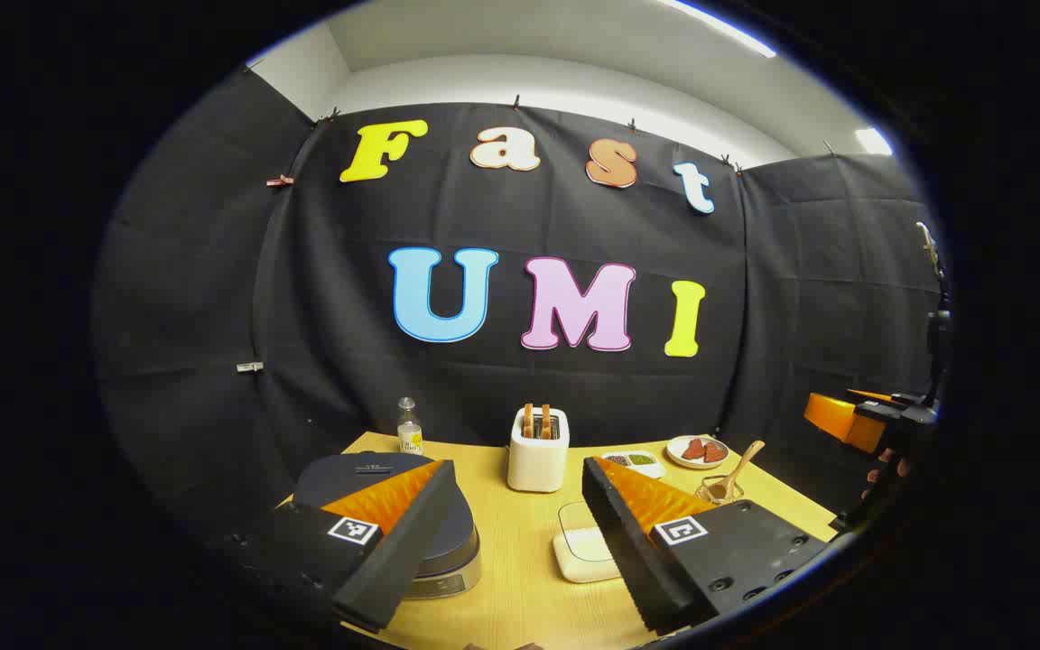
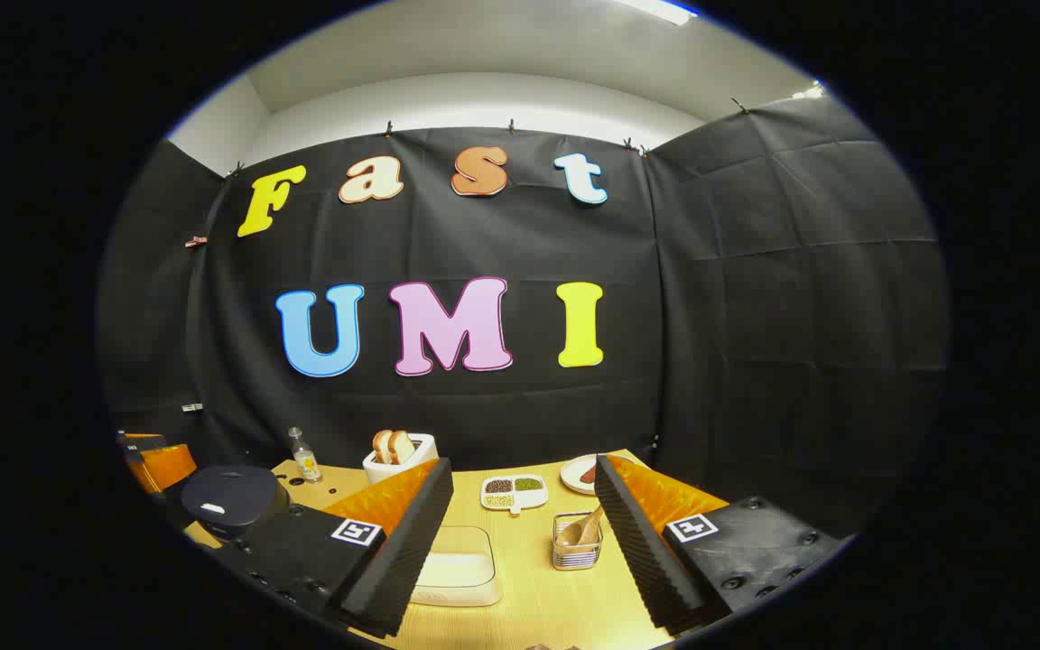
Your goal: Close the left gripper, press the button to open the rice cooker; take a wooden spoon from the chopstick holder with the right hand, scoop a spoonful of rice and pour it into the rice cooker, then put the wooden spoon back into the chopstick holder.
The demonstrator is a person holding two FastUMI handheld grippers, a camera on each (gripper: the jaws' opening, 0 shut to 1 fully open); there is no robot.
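Note:
The rice cooker [image 1: 366, 477] stands at the table's left with its dark lid down, partly behind a finger of my left gripper [image 1: 518, 469], which is open and empty above the near table. A wooden spoon [image 1: 742, 464] leans in the wire chopstick holder [image 1: 717, 490] to the right. The white rice container [image 1: 585, 551] sits between my fingers. In the right gripper view, my right gripper [image 2: 522, 465] is open and empty, with the chopstick holder [image 2: 577, 543] and spoon [image 2: 585, 526] just ahead, the rice container [image 2: 457, 564] beside them and the rice cooker [image 2: 231, 495] far left.
A white toaster [image 1: 538, 449] with bread, a small bottle [image 1: 409, 427], a divided dish [image 1: 634, 461] and a plate [image 1: 699, 450] line the back of the wooden table [image 1: 520, 596]. The other gripper [image 1: 854, 420], held by a hand, is at the far right.

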